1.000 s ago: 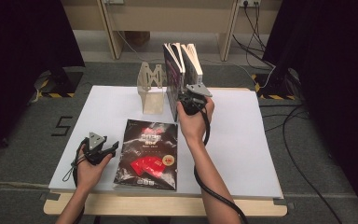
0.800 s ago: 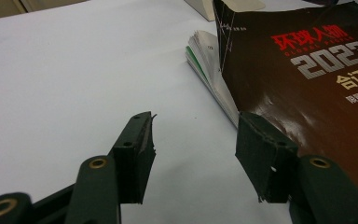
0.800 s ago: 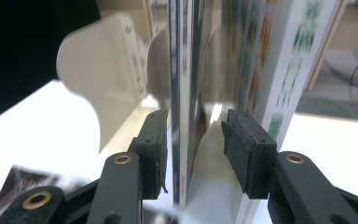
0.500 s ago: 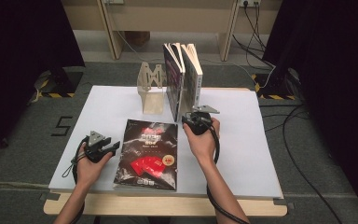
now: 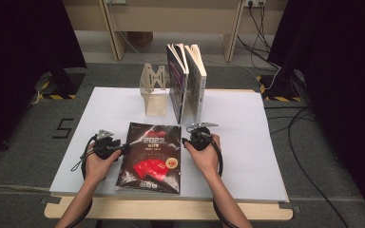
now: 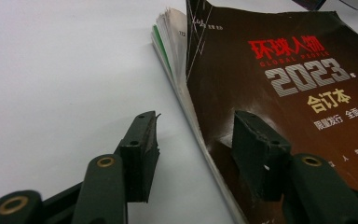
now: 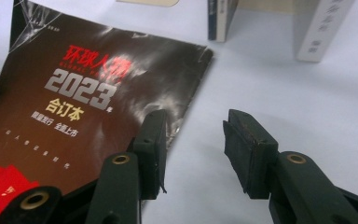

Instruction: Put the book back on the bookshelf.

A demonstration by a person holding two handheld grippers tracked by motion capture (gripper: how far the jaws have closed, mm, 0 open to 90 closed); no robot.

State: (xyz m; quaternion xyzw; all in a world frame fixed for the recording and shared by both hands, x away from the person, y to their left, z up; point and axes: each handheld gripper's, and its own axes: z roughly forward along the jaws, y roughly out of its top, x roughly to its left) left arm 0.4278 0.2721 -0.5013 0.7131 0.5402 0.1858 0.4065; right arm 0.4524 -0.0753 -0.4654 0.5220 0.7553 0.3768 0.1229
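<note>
Where tools flank: upright books (image 5: 186, 80) behind.

The dark magazine (image 5: 151, 156) has a glossy, slightly crinkled paper cover that catches light, the table (image 5: 266, 156) top is smooth matt white with a pale wooden edge, and the left gripper (image 6: 193, 154) has matt black plastic-looking jaws with brass-coloured rivets.

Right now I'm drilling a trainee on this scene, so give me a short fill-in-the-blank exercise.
1. The dark magazine lies ____ on the white table.
2. The cover's large silver number reads ____.
3. Both the left gripper and the right gripper have their jaws ____.

Missing words: flat; 2023; open
</note>
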